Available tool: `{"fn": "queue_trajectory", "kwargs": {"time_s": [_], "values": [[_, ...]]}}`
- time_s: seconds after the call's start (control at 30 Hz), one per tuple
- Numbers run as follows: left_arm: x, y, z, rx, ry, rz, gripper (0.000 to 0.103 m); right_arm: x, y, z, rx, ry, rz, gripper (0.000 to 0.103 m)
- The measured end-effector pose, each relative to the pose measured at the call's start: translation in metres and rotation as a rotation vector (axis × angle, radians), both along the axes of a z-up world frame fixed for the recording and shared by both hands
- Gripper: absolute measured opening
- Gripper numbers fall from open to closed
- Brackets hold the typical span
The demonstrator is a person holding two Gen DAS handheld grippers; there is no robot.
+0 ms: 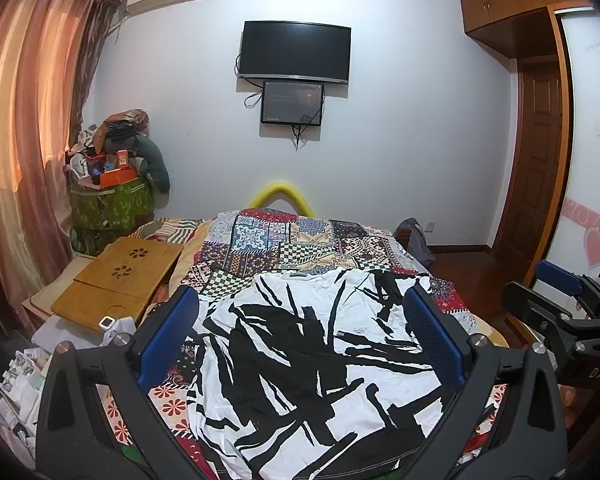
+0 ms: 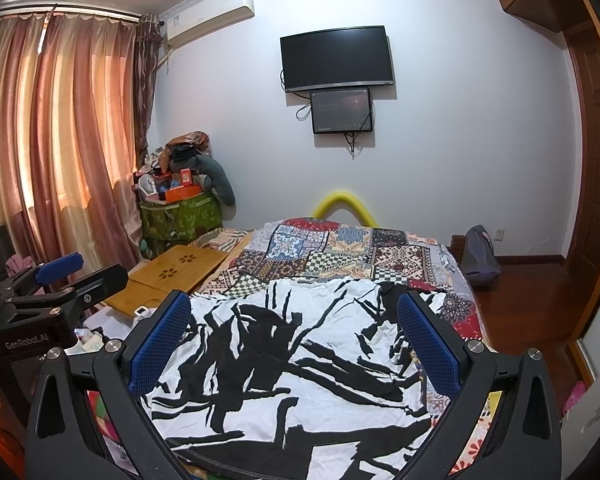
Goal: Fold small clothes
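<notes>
A white shirt with black brush-stroke print [image 1: 300,360] lies spread flat on the patchwork bedspread [image 1: 284,244], collar toward the far end. It also shows in the right wrist view [image 2: 292,360]. My left gripper [image 1: 300,312] is open and empty, held above the shirt's near part. My right gripper [image 2: 294,312] is open and empty too, above the shirt's near right part. The right gripper shows at the right edge of the left wrist view [image 1: 560,300]. The left gripper shows at the left edge of the right wrist view [image 2: 68,276].
A bamboo lap tray [image 1: 120,280] lies left of the bed beside piled papers [image 1: 20,380]. A green bin heaped with clutter [image 1: 112,184] stands by the curtain [image 1: 20,140]. A bag [image 2: 480,256] sits on the wooden floor at the right. Two screens [image 1: 294,72] hang on the far wall.
</notes>
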State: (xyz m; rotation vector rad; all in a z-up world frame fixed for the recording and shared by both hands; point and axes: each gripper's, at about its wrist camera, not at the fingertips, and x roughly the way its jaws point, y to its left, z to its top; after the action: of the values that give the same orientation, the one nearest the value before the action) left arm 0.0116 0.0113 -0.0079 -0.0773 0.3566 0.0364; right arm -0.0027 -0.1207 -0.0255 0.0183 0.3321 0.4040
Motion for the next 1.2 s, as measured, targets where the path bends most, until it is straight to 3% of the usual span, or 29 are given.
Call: {"fn": "queue_trajectory", "kwargs": {"time_s": [0.3, 0.47, 0.73, 0.97, 1.1, 1.2], "values": [[0.026, 0.006, -0.003, -0.010, 0.008, -0.042, 0.103, 0.026, 0.002, -0.010, -0.003, 0.046, 0.031, 0.103], [0.062, 0.016, -0.005, -0.021, 0.037, -0.049, 0.103, 0.055, 0.002, -0.018, -0.011, 0.067, 0.042, 0.103], [0.156, 0.042, -0.017, 0.068, 0.118, 0.011, 0.103, 0.125, 0.002, -0.022, -0.053, 0.084, 0.021, 0.103], [0.250, 0.081, -0.037, 0.057, 0.232, 0.078, 0.103, 0.200, -0.003, -0.037, -0.118, 0.117, -0.001, 0.102], [0.300, 0.109, -0.063, 0.052, 0.299, 0.094, 0.103, 0.244, -0.006, -0.054, -0.153, 0.168, 0.004, 0.102], [0.340, 0.127, -0.093, 0.104, 0.392, 0.117, 0.103, 0.278, -0.008, -0.070, -0.184, 0.212, 0.003, 0.099]]}}
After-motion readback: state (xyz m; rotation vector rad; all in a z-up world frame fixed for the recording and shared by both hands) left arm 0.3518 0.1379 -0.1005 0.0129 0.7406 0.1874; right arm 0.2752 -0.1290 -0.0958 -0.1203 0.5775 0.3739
